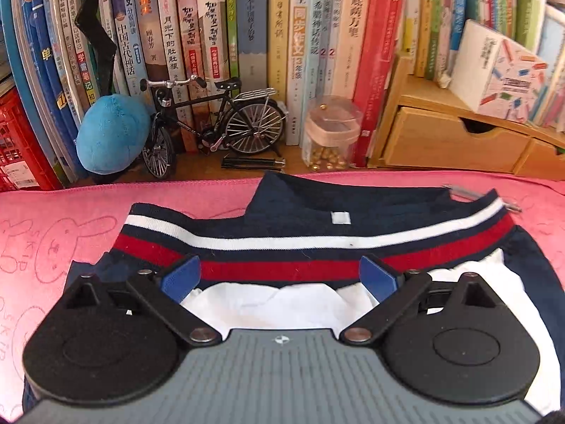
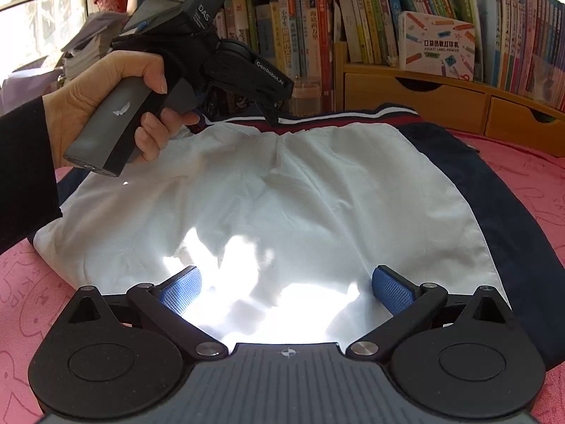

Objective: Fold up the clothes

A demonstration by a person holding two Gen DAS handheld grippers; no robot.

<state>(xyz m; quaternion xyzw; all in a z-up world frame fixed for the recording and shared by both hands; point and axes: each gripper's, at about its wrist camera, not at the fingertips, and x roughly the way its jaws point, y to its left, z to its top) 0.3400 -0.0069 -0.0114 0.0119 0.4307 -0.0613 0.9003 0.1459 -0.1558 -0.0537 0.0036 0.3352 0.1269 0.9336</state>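
Note:
A navy garment with a white front panel [image 2: 282, 190] and a red, white and navy striped band [image 1: 282, 247] lies flat on the pink towel [image 1: 53, 233]. My left gripper [image 1: 280, 275] is open, its blue fingertips [image 1: 376, 277] just over the striped band at the garment's far edge; it also shows in the right wrist view [image 2: 272, 113], held by a hand. My right gripper [image 2: 286, 289] is open and empty over the sunlit near part of the white panel, blue pads [image 2: 182, 291] spread wide.
A pink towel [image 2: 529, 183] with rabbit prints covers the table. Behind it stand rows of books [image 1: 247, 35], a model bicycle [image 1: 215, 123], a blue plush [image 1: 113, 134], a clear jar of gold beads [image 1: 330, 134], a red crate [image 1: 17, 141] and wooden drawers [image 1: 452, 141].

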